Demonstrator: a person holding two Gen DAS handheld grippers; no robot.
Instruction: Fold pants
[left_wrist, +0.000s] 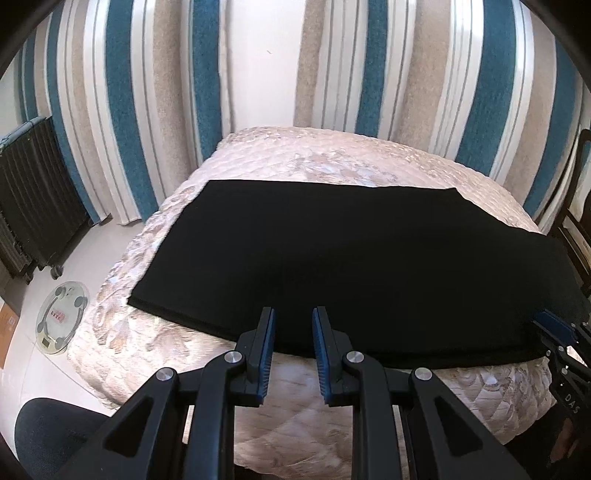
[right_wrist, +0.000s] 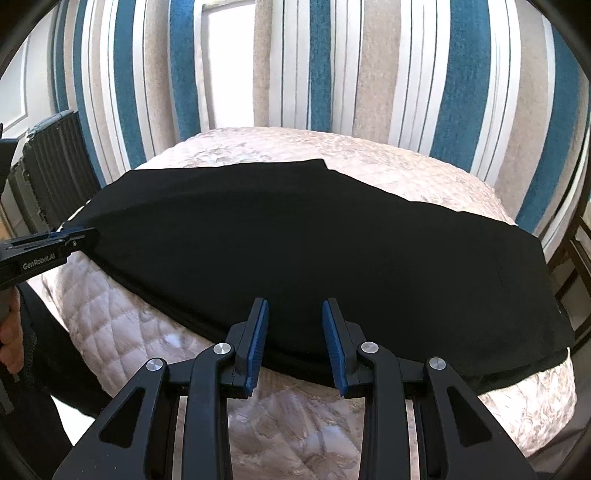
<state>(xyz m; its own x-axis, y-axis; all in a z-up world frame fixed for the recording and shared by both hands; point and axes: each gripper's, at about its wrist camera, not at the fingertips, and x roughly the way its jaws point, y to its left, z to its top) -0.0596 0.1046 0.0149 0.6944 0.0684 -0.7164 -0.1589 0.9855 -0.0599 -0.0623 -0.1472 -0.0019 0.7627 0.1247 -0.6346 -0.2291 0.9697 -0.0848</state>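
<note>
On the quilted beige bedspread (left_wrist: 325, 158), smooth black pants (left_wrist: 332, 258) are spread flat; left gripper (left_wrist: 293, 325) and right gripper (right_wrist: 295, 314) are held part-open, empty.

One pair of black pants (left_wrist: 351, 266) (folded flat), one quilted bed (left_wrist: 295, 155), two grippers (left_wrist: 293, 325) (right_wrist: 295, 319), one black suitcase (left_wrist: 33, 192), one glass bathroom scale (left_wrist: 61, 317), striped curtains (left_wrist: 122, 92)

Black pants (right_wrist: 314, 240) lie flat on the bed (right_wrist: 406, 170) (quilted), right gripper (right_wrist: 294, 314) parted above their edge.
</note>
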